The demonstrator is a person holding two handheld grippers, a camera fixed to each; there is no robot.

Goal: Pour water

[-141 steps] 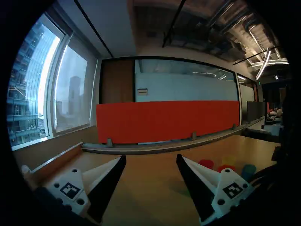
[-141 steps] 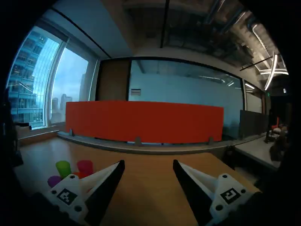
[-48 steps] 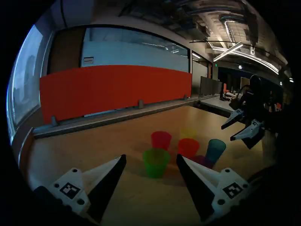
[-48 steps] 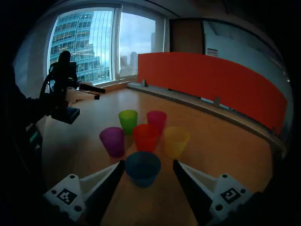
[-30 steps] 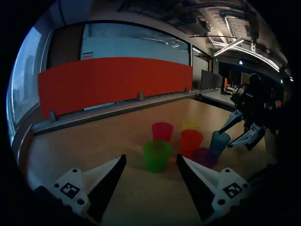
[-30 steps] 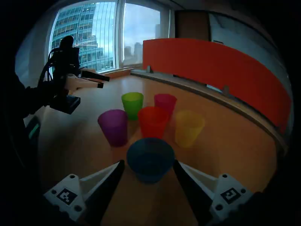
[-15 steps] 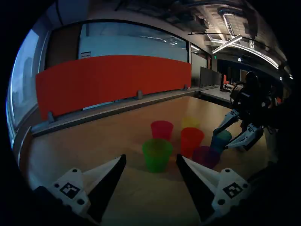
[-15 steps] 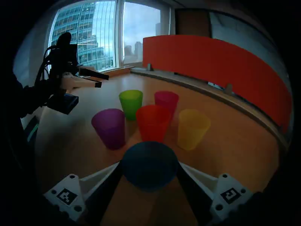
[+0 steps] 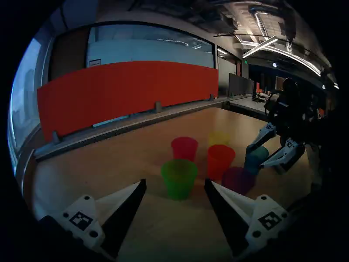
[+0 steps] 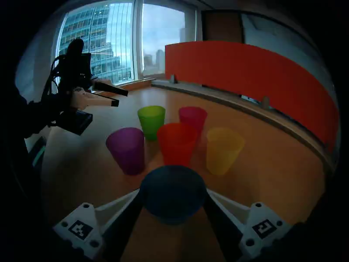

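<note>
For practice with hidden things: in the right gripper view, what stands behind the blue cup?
A red cup stands right behind the blue cup, its base covered; purple cup and yellow cup flank it, green cup and pink cup farther back.

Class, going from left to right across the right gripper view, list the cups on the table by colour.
purple cup → green cup → red cup → pink cup → yellow cup. The blue cup is left out because it overlaps the red cup.
</note>
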